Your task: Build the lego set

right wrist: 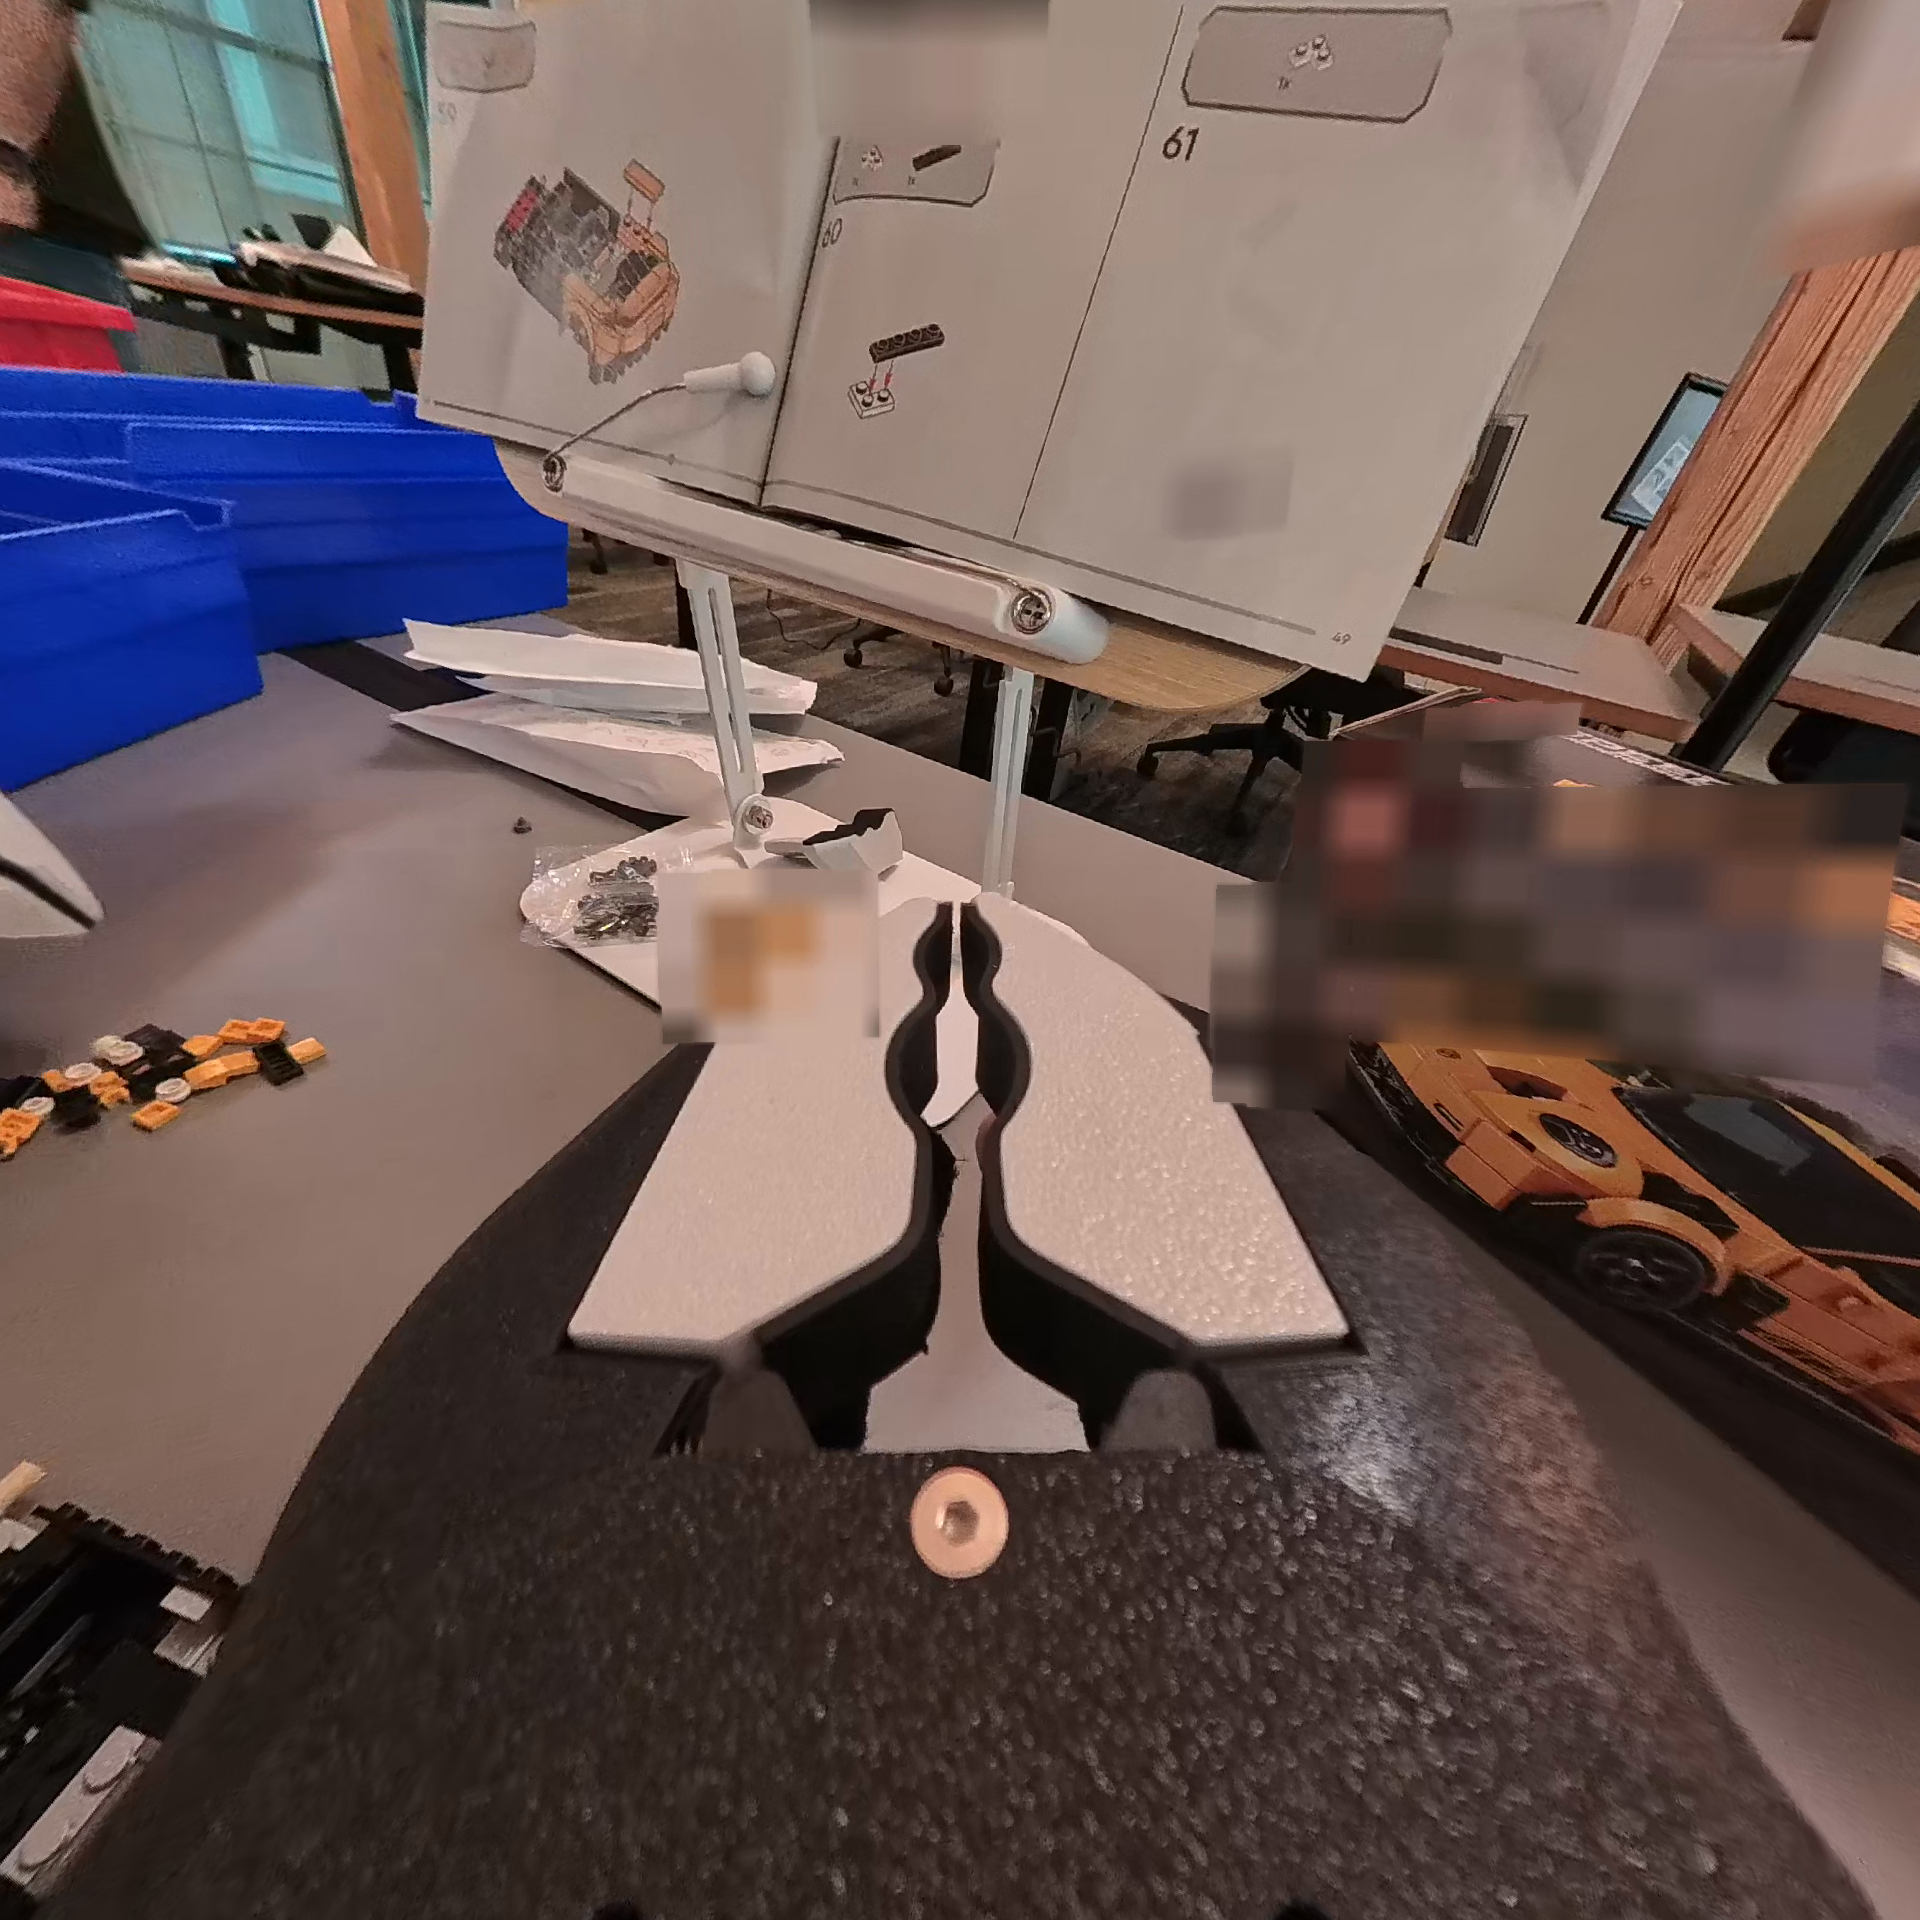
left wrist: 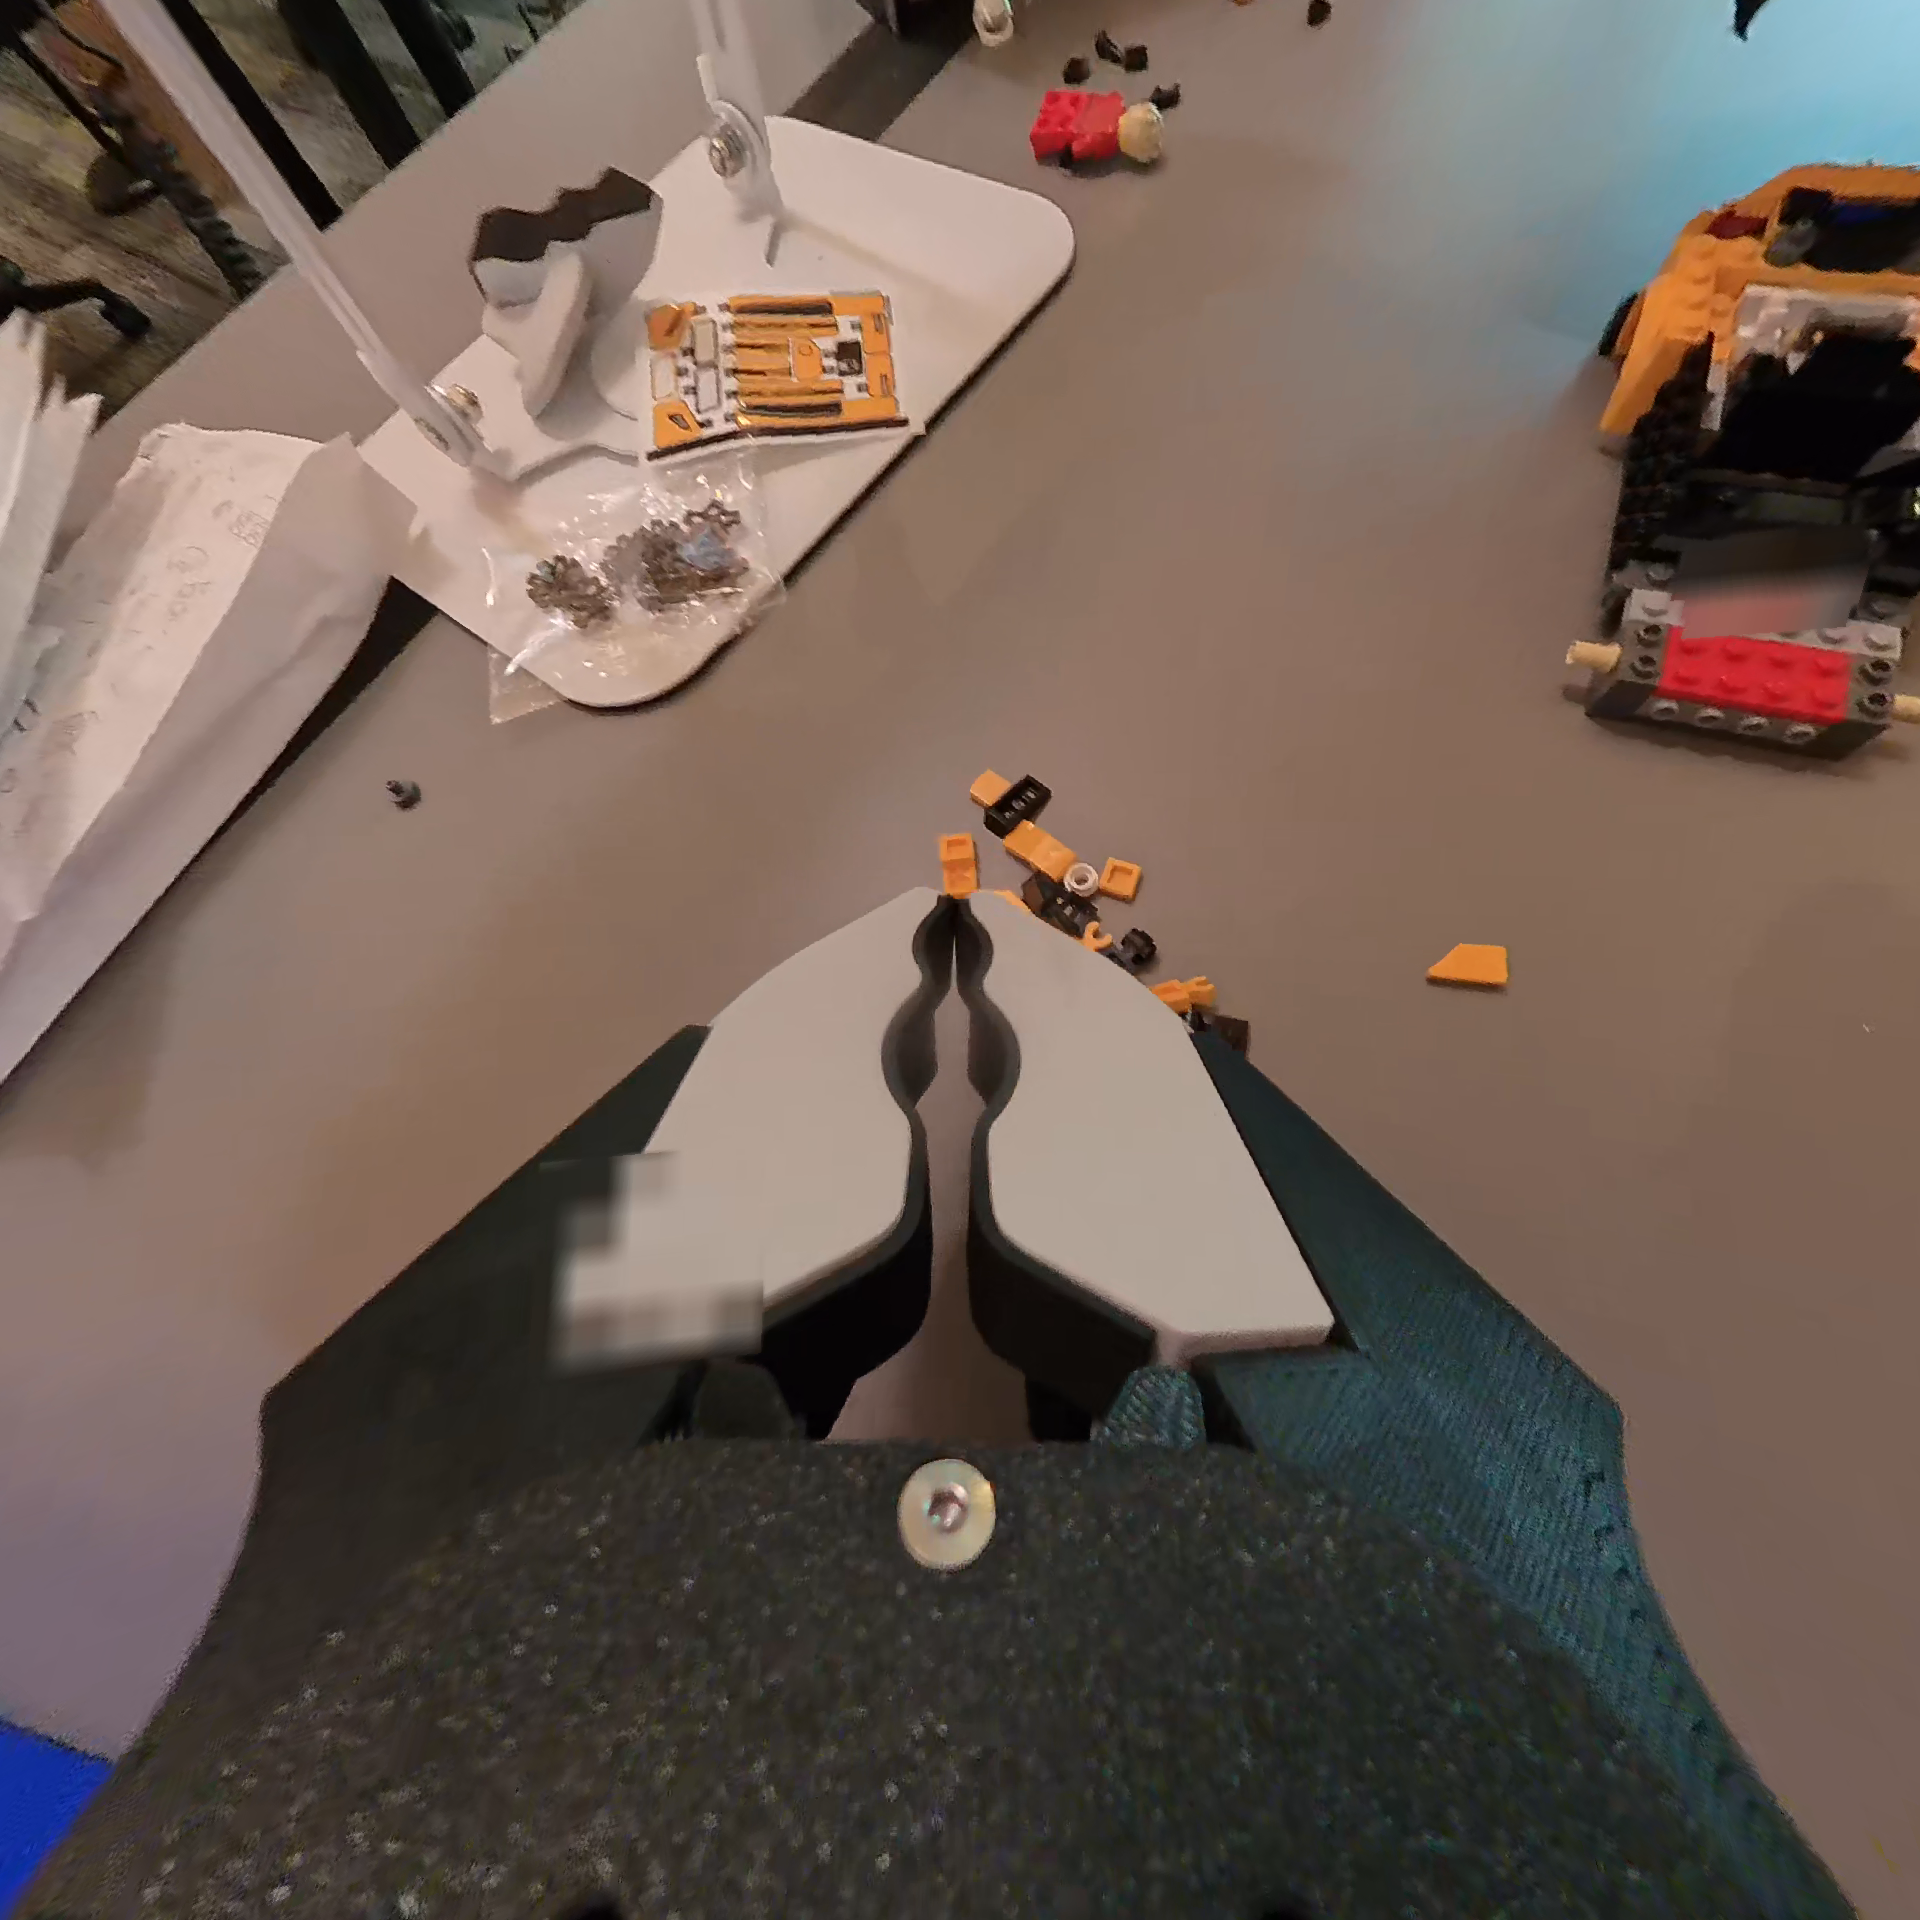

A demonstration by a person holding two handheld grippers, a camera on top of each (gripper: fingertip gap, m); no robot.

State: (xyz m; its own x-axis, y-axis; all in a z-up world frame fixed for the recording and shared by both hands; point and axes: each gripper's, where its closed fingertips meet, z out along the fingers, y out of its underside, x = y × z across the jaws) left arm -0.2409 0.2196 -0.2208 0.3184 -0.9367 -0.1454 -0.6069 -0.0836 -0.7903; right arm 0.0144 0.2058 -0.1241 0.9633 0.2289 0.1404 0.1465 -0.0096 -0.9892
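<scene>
The grey table [left wrist: 1247,520] carries a white stand [right wrist: 748,540] with the open manual [right wrist: 1091,312] on it. The half-built orange and black car [left wrist: 1766,436] sits at the far right of the left wrist view, well apart from both grippers. The box [right wrist: 1662,1195] lies to the right of the right gripper [right wrist: 957,914], whose fingers are nearly closed on nothing. The left gripper [left wrist: 954,912] is also closed to a slit, empty, tips just beside the pile of small orange and black pieces [left wrist: 1070,883]. One orange tile [left wrist: 1467,966] lies apart.
</scene>
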